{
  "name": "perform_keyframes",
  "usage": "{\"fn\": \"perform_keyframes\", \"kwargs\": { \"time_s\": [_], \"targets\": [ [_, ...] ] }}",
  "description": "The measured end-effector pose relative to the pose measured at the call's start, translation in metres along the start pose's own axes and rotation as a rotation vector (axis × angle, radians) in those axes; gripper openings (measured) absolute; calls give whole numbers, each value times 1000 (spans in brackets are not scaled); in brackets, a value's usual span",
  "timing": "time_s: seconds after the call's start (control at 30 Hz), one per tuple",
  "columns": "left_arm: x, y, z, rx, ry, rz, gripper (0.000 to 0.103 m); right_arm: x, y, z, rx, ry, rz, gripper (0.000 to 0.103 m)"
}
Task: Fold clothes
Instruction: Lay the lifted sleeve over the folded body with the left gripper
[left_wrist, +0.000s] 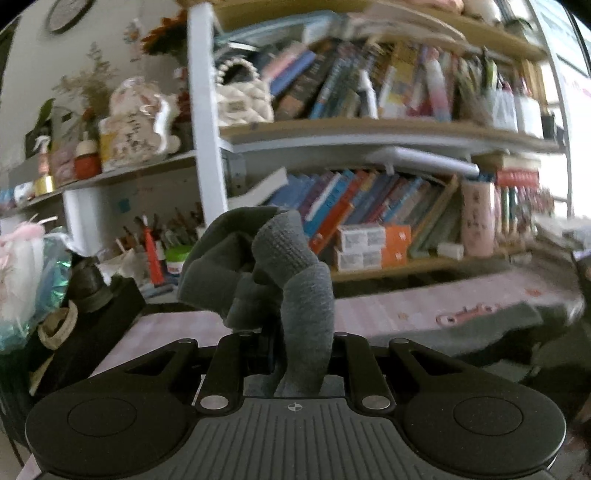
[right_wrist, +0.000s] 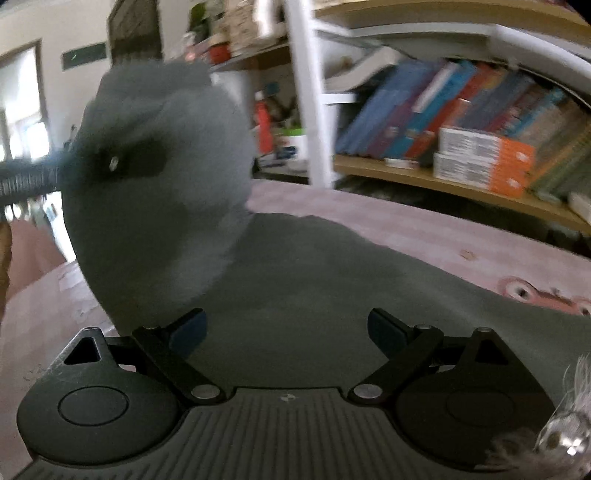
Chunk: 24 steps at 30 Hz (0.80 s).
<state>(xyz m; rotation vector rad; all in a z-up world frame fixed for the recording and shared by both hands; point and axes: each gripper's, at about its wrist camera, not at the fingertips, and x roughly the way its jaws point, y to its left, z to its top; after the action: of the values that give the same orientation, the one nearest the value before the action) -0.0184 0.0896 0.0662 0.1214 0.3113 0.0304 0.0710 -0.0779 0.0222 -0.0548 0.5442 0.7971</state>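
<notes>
The left tool (left_wrist: 271, 332) is clamped on a bunched fold of a grey knit garment (left_wrist: 295, 280), which rises straight ahead of it. The right tool (right_wrist: 286, 328) stands with jaws apart, gripping nothing; the garment spreads just ahead of it over the pink-covered worktop (right_wrist: 424, 236), a raised bundle to its left.

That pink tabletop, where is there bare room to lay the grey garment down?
Bare pink tabletop runs between the grey garment and the bookshelf, and another patch lies at the near left edge. The far left corner is crowded with pens and jars.
</notes>
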Motion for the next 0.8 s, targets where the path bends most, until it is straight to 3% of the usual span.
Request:
{"fn": "perform_keyframes", "kwargs": {
  "time_s": [0.13, 0.17, 0.27, 0.37, 0.53, 0.57, 0.67, 0.8],
  "targets": [
    [10, -24, -7, 39, 68, -68, 23, -18, -21, -9, 31, 15, -12, 95],
    [13, -30, -10, 46, 89, -95, 30, -21, -24, -12, 33, 21, -13, 95],
    [15, -42, -18, 45, 144, -190, 70, -26, -31, -18, 48, 41, 11, 95],
    [10, -47, -25, 31, 178, -278, 82, -20, -34, -22, 56, 81, 30, 95],
    [-15, -16, -22, -74, 96, -278, 82, -17, -35, -25, 101, 100, 98, 95],
    [-15, -11, -23, -95, 84, -249, 77, -17, -35, -25, 116, 95, 112, 95],
    [-7, 11, -34, -164, 93, -190, 35, -17, -43, -25, 217, 78, 151, 93],
    [11, 24, -62, -240, 154, -217, 29, -15, -57, -23, 387, 70, 185, 86]
  ]
}}
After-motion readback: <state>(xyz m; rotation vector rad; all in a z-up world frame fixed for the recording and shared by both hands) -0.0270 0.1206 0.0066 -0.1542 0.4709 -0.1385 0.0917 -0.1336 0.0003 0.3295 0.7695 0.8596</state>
